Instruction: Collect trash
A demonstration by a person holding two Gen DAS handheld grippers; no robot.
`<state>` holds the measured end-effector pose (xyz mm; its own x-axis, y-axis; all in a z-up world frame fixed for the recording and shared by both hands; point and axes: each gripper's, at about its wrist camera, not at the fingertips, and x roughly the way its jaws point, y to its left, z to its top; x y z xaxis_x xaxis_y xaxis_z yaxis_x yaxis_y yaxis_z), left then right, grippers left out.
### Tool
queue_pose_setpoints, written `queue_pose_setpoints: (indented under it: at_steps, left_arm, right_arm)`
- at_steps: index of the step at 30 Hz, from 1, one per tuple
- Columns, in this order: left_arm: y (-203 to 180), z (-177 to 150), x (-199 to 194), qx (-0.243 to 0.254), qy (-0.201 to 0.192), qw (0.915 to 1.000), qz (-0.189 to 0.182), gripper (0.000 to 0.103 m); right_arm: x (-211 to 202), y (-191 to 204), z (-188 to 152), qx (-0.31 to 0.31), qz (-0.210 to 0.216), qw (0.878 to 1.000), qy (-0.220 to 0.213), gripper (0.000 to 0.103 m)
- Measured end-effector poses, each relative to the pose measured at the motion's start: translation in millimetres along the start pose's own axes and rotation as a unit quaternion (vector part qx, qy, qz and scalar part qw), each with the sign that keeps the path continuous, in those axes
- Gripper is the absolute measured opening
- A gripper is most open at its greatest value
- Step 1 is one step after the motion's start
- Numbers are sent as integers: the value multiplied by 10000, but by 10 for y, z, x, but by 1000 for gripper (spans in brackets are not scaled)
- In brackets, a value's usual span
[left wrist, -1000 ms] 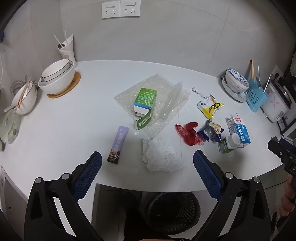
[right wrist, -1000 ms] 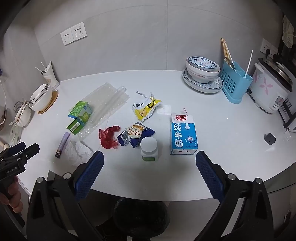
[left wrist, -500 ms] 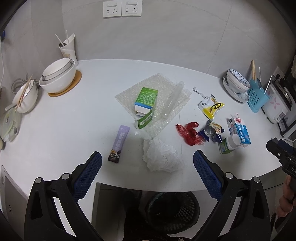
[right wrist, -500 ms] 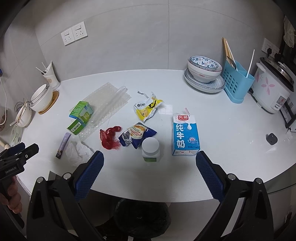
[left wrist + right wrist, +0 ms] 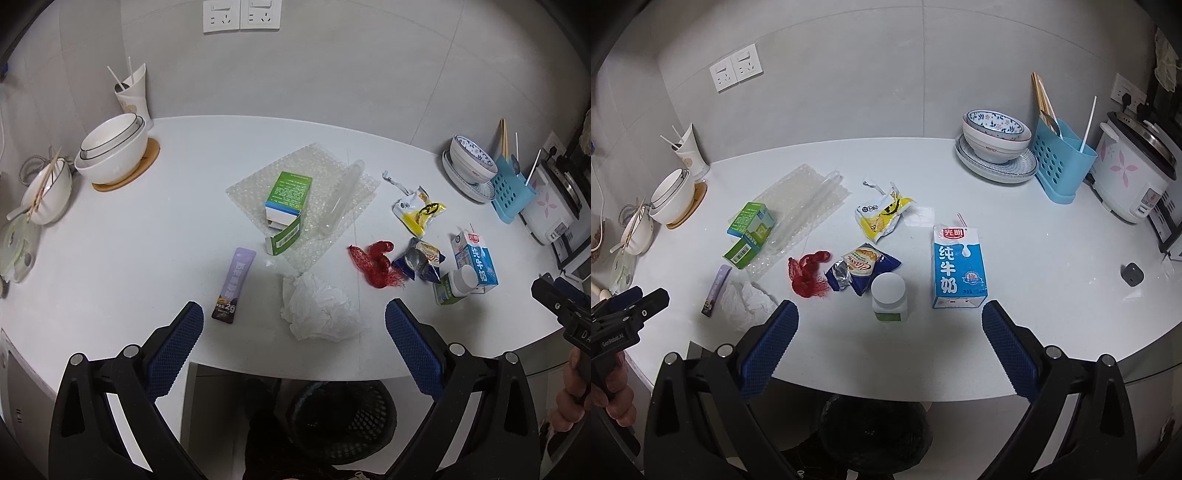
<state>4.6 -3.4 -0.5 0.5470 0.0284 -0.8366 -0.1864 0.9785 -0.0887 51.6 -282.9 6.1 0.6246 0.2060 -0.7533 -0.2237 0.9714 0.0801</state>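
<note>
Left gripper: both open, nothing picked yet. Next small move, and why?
Probably lower the left gripper onto the crumpled tissue. It is open and empty, and the tissue lies between its fingers near the counter's front edge, with the black bin below. The right gripper is also open, near the white bottle.

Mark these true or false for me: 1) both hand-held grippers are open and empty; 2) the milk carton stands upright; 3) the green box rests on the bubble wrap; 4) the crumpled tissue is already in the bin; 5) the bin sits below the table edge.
1) True: the left hand-held gripper and right hand-held gripper are open, holding nothing.
2) False: the milk carton lies flat.
3) True: the green box rests on the bubble wrap.
4) False: the crumpled tissue lies on the table.
5) True: the bin sits below the edge.
</note>
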Motion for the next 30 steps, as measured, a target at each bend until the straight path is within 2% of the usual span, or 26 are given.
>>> queue_pose_setpoints:
  at_steps: [30]
  left_arm:
    - [11, -49, 22, 26, 106, 9999, -92, 96]
  right_arm:
    - [-42, 5, -25, 10, -45, 10000, 20, 96]
